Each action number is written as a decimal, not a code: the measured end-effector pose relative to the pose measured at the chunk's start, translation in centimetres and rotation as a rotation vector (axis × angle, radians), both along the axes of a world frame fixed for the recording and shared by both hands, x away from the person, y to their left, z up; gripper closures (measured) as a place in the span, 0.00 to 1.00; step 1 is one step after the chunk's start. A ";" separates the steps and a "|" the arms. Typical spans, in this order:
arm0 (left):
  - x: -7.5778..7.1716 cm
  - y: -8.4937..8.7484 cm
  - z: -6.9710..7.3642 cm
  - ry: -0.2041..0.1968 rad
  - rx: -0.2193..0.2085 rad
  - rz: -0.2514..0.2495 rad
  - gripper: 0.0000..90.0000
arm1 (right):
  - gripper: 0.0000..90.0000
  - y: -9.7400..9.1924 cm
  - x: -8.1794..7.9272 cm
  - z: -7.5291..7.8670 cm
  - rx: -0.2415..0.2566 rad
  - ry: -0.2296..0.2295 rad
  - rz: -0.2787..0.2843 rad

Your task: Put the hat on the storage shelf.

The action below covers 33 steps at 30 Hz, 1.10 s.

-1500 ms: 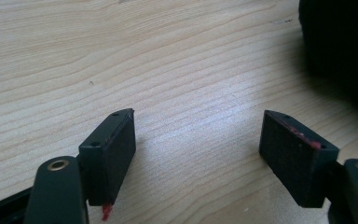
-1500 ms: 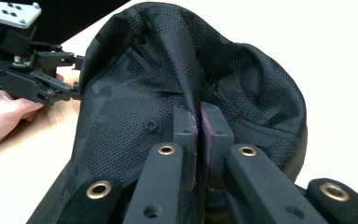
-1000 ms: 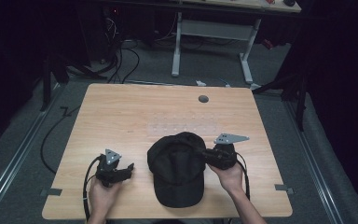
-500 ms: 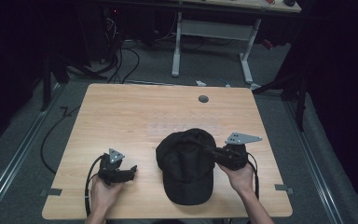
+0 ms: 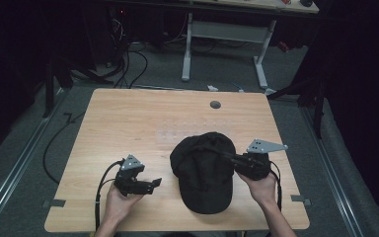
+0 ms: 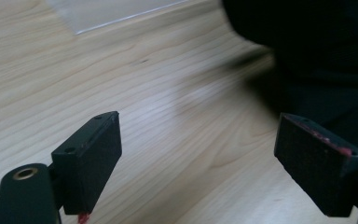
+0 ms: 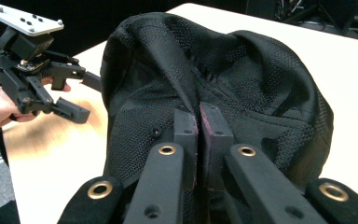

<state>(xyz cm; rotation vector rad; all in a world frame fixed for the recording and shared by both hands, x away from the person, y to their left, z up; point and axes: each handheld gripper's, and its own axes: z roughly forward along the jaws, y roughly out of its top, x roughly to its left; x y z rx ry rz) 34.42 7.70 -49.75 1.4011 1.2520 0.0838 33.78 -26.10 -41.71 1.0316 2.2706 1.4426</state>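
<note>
A black mesh cap (image 5: 205, 170) lies near the front of the wooden table (image 5: 128, 118), its brim toward the person. My right gripper (image 5: 227, 158) comes in from the right, and in the right gripper view its jaws (image 7: 199, 116) are shut on a pinched fold of the cap (image 7: 242, 70). My left gripper (image 5: 154, 183) is held in a hand left of the cap and points at it. Its jaws have just been opening and stand wide apart (image 6: 198, 140) over bare wood, with the cap (image 6: 317, 46) beyond them. The left gripper (image 7: 87, 97) also appears open in the right gripper view.
A round cable hole (image 5: 215, 104) sits near the table's far edge. A faint clear sheet (image 5: 187, 134) lies flat on the wood behind the cap. Cables (image 5: 128, 64) and a white desk frame (image 5: 222, 34) stand on the floor beyond the table.
The cap has shifted to the right and a little away with the right gripper shut on it. The left gripper's jaws have spread wider, and it has lifted slightly, moving right.
</note>
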 end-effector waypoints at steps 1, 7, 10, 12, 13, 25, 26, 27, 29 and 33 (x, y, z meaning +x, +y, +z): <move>0.0 -0.2 0.3 0.004 -0.013 -0.014 0.17 | 0.97 0.0 0.0 0.2 -0.002 -0.005 0.001; -0.2 -1.4 1.8 0.018 -0.041 -0.095 0.17 | 0.97 0.3 0.1 1.3 0.008 -0.040 0.021; -0.1 -1.8 2.3 0.025 -0.061 -0.122 0.17 | 0.97 0.5 0.2 1.7 0.006 -0.057 0.034; 0.0 -2.0 2.6 0.033 -0.076 -0.135 0.17 | 0.97 0.7 0.3 1.9 0.005 -0.063 0.041; 0.1 -2.1 2.7 0.036 -0.080 -0.139 0.17 | 0.97 0.8 0.3 1.9 0.005 -0.066 0.044; 0.9 -3.3 3.0 0.086 -0.115 -0.206 0.15 | 0.97 1.4 0.6 2.1 0.036 -0.075 0.092; 0.9 -3.3 3.0 0.088 -0.114 -0.211 0.15 | 0.97 1.5 0.6 2.1 0.033 -0.072 0.094; 0.9 -3.4 3.0 0.086 -0.111 -0.216 0.15 | 0.97 1.5 0.6 2.1 0.033 -0.072 0.099; 1.0 -3.6 3.1 0.087 -0.111 -0.232 0.15 | 0.97 1.6 0.7 2.1 0.033 -0.076 0.112; 1.0 -3.8 3.2 0.096 -0.120 -0.257 0.15 | 0.97 1.7 0.8 2.2 0.048 -0.081 0.139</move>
